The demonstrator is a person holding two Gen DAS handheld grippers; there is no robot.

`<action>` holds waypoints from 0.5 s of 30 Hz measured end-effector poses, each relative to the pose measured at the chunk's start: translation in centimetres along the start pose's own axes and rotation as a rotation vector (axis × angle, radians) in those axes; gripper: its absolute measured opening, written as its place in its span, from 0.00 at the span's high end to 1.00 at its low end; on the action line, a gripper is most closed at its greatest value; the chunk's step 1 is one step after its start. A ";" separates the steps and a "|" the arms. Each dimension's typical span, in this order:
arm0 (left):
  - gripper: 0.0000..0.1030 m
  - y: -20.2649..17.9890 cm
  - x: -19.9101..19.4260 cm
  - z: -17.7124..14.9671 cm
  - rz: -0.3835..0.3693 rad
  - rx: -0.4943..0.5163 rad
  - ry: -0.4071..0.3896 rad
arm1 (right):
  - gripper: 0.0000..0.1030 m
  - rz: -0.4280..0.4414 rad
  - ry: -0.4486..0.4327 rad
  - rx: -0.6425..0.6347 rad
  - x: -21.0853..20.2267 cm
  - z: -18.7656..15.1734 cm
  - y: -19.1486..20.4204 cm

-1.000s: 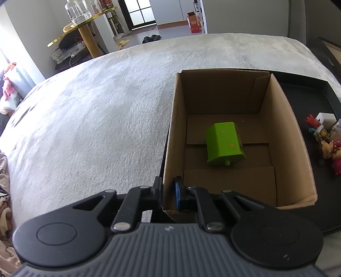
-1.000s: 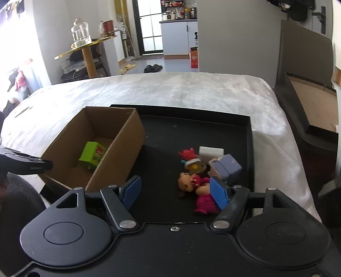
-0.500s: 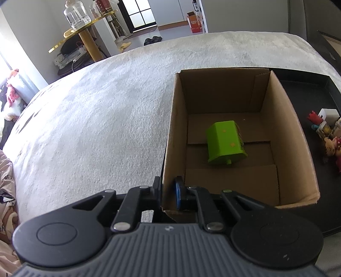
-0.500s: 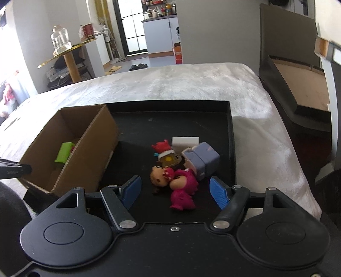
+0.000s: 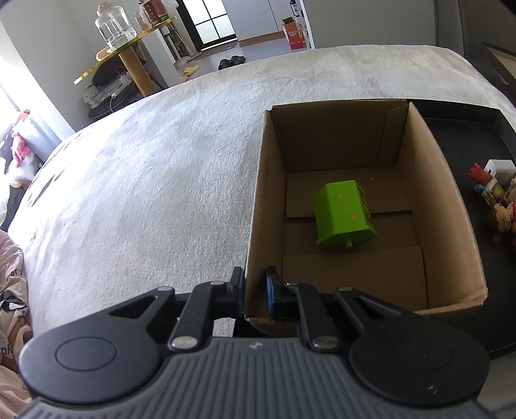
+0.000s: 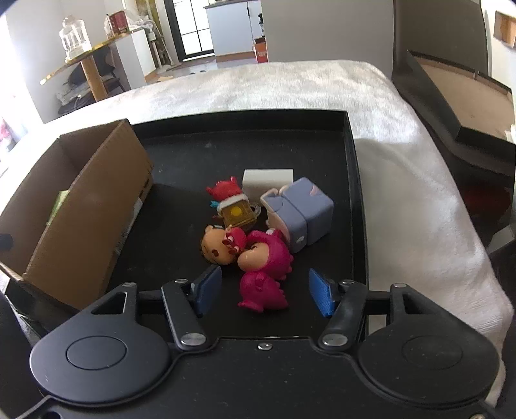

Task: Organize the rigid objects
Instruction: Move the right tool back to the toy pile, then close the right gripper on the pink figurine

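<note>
Cardboard box (image 5: 364, 206) open-topped, standing on black tray (image 5: 464, 129) that rests on pale fuzzy cover (image 5: 145, 180). Inside box, on its flapped floor: green toy block (image 5: 343, 214) lying tilted on its side, alone there. Left gripper (image 5: 254, 288) clamped on near left corner of box wall, one finger outside, blue pad (image 5: 269, 295) inside, cardboard pinched between, jaws nearly closed. Right gripper (image 6: 262, 290) spread wide, holding nothing, low over tray (image 6: 290, 141), blue pads (image 6: 208, 288) on either side of pink dinosaur-suit figure (image 6: 264, 270) without touching it. Figure lying on its side, legs toward camera, bare round head (image 6: 214, 245) toward box (image 6: 90, 199). Just behind: small yellow-bodied toy with red top (image 6: 233, 206), touching or nearly touching figure. Right of that: lavender cube toy (image 6: 298, 214) tilted, leaning close against figure's back. White block (image 6: 267, 177) farthest back, touching lavender cube's far side. All four toys clustered mid-tray, well apart from box, which sits at tray's left edge. Sliver of green block (image 6: 59, 201) visible over box wall in right wrist view. Beyond bed: gold-topped side table (image 5: 129, 54) with glass jar (image 5: 113, 25), dark framed panel (image 6: 451, 96) leaning at far right.
</note>
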State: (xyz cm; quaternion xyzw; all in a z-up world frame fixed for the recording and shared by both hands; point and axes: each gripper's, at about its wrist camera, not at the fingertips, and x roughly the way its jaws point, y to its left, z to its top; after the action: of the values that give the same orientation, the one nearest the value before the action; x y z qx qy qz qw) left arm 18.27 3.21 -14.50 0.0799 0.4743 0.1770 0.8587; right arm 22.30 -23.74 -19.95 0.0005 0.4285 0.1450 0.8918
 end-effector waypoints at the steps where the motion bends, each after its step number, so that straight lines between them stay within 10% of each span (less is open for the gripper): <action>1: 0.88 0.0 0.0 0.0 -0.001 -0.003 0.001 | 0.42 -0.004 0.003 -0.005 0.1 0.1 0.2; 7: 0.88 0.1 0.0 0.0 -0.002 -0.003 0.001 | 0.42 -0.024 0.023 -0.023 1.5 0.3 0.4; 10: 0.88 0.1 0.1 0.0 -0.003 -0.003 0.000 | 0.67 -0.024 0.060 -0.047 2.3 0.2 0.8; 15: 0.88 0.1 0.1 -0.1 -0.001 -0.003 -0.001 | 0.67 -0.026 0.071 -0.062 1.2 0.1 1.2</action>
State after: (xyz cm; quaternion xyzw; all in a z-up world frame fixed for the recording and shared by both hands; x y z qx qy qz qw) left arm 18.17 3.30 -14.62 0.0783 0.4739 0.1773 0.8590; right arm 22.77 -22.27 -20.64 -0.0380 0.4554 0.1466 0.8773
